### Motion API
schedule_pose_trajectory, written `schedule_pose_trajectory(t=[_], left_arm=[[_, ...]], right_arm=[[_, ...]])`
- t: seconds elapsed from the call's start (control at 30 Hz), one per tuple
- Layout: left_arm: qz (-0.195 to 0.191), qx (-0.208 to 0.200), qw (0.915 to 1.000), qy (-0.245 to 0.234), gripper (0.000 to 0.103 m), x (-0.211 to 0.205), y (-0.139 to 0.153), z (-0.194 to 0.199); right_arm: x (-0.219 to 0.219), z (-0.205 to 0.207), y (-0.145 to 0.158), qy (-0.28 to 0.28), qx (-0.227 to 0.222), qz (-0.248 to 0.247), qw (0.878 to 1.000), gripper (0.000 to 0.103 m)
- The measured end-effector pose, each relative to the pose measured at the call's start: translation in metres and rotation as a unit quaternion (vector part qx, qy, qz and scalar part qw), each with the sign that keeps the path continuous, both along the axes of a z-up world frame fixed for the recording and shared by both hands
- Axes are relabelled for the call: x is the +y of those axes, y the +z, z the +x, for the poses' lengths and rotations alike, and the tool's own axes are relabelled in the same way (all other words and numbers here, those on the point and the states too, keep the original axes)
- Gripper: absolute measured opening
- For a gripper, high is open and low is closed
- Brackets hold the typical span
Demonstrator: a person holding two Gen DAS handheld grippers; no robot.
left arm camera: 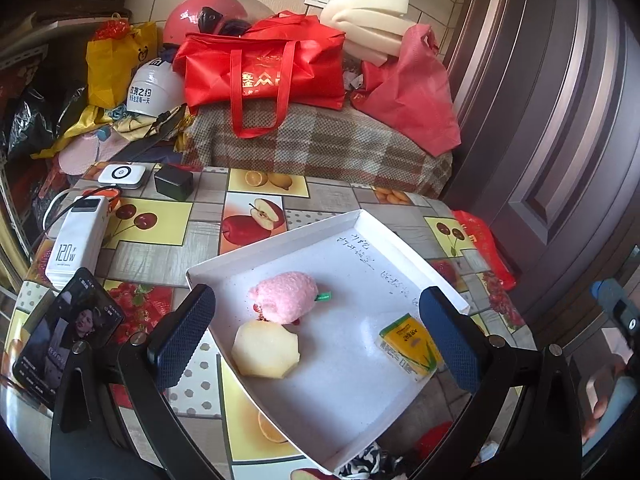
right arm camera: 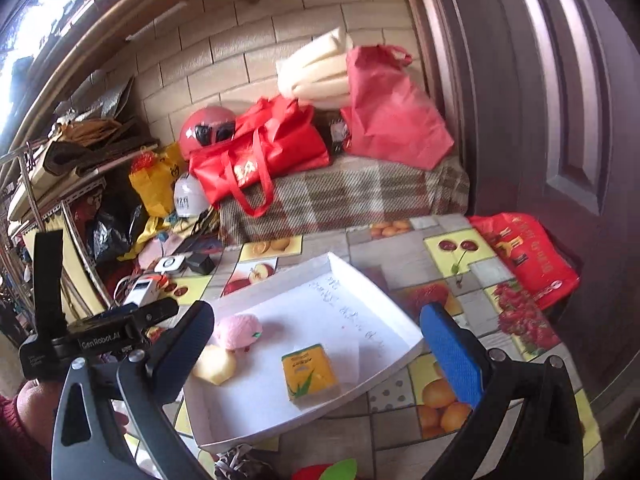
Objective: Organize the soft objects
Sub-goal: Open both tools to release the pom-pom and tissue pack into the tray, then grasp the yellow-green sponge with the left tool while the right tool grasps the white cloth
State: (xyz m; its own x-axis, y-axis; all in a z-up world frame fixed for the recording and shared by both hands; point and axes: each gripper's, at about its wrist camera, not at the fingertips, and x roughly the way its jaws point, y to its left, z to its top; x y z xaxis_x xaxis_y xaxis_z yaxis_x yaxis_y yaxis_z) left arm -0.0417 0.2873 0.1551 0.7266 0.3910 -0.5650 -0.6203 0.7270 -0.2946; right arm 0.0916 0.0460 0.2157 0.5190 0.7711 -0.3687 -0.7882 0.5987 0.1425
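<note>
Hovering wide apart and empty above the near edge of the white tray (left arm camera: pixel 280 236): left claw (left arm camera: pixel 316 340). Likewise released, gripping nothing: right claw (right arm camera: pixel 316 352). Lying in the tray's left half: pink plush toy (left arm camera: pixel 286 296), touching the pale sponge piece (left arm camera: pixel 266 350) just nearer. Sitting apart to their right: yellow packet (left arm camera: pixel 410 346). Resting on the fruit-patterned desk (left arm camera: pixel 160 256).
</note>
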Motion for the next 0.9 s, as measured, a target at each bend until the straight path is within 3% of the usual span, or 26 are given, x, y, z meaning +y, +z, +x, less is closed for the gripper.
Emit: schedule_pose_trajectory(t=[0.1,0.2,0.33,0.5,0.6,0.73,0.9], left_arm=[[0.004,-0.035,0.9992,-0.016,0.103,-0.011,0.013,-0.023],[-0.008,-0.055,0.9974,-0.047,0.103,-0.024,0.015,-0.042],[-0.003,0.002,0.9932,-0.117,0.103,-0.060,-0.008,-0.048],[-0.005,0.096,0.9740,-0.205,0.103,-0.113,-0.069,-0.049],[-0.006,0.131,0.9650,-0.227,0.103,-0.134,-0.099,-0.049],[-0.029,0.140,0.9609,-0.237,0.097,-0.139,-0.117,-0.045],[-0.029,0.148,0.9599,-0.236,0.096,-0.135,-0.123,-0.037]], right_arm=[[-0.039,0.001,0.024,-0.052,-0.010,0.042,0.998,0.103],[-0.064,0.015,0.023,-0.061,0.043,0.038,0.996,0.103],[-0.089,0.011,-0.012,-0.066,0.055,-0.012,0.996,0.103],[-0.115,0.007,-0.073,-0.074,0.128,-0.076,0.986,0.103],[-0.114,0.007,-0.104,-0.052,0.172,-0.123,0.976,0.103],[-0.101,0.003,-0.132,-0.019,0.203,-0.156,0.967,0.101],[-0.079,-0.002,-0.156,0.015,0.221,-0.186,0.957,0.080]])
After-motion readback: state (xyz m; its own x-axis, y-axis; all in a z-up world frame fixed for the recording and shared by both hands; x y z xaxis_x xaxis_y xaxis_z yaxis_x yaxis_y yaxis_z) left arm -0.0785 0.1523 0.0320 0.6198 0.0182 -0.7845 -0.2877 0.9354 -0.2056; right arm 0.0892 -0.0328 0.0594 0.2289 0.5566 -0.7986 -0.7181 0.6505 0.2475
